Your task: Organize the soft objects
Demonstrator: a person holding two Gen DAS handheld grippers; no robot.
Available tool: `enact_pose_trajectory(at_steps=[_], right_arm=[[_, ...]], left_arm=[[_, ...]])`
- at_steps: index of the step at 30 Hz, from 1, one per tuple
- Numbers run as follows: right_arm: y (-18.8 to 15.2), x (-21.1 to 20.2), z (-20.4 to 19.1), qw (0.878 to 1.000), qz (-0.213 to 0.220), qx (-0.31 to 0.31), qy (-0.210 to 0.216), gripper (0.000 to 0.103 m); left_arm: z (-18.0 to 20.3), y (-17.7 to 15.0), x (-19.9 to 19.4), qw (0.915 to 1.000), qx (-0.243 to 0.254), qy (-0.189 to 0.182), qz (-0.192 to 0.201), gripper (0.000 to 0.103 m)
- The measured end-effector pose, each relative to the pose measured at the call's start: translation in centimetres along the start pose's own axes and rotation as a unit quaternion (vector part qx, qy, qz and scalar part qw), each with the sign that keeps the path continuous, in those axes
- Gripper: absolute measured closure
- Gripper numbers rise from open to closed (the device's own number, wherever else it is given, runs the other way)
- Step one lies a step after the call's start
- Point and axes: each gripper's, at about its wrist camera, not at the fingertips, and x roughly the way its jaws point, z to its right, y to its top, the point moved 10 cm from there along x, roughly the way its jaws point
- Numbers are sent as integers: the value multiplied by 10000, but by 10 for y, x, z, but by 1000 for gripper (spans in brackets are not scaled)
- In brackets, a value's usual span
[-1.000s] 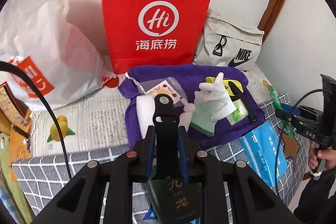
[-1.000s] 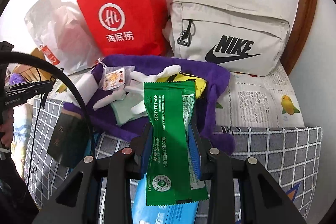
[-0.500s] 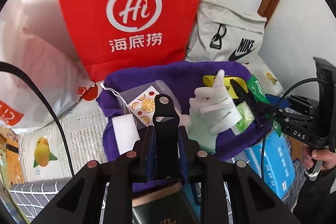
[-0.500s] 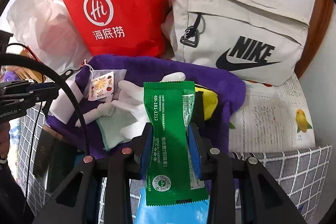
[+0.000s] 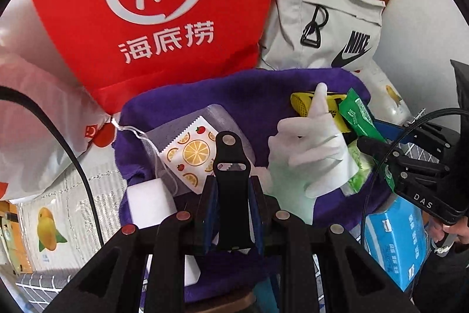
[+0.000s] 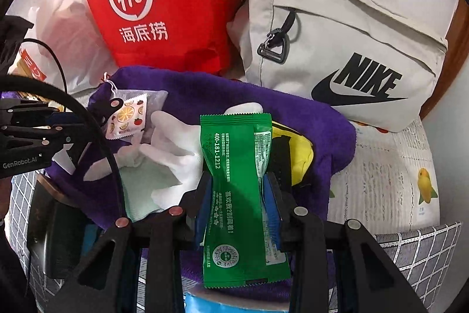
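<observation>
A black strap [image 5: 231, 184] and a green packet [image 6: 241, 195], each clamped in 1 gripper, are held above the purple cloth [image 6: 293, 113] at frame centre, where release is judged next.

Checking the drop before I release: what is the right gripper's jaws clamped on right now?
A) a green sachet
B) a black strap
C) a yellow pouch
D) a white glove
A: in the right wrist view the green sachet is pinched between the jaws of the right gripper, above the purple towel.
</observation>
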Motion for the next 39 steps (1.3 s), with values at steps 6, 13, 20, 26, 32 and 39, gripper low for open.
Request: enact_pose_trajectory(at_steps=[6,13,20,26,32,39], right_arm=[[-4,8,-2,9998,-107,-146,-65,67],[-5,10,-2,9994,-123,-278,-192,64],[-2,1,-6,9992,-8,-349,-207,53],[6,-38,-13,9984,434,-305,-205,35],[11,-96,-27,9949,989,-177,-110,20],[3,-160,-46,9896,1412,-184,-188,11]], left_arm=[[2,0,14,9999,38,23,-143,81],[5,1,22,9997,81,44,-210,76],[5,8,19,9998,68,84,-181,48],[6,13,-3,9998,104,128,112,31],[3,13,-27,9988,57,375,309,17],[2,0,-61,9972,-85,495,563,10]])
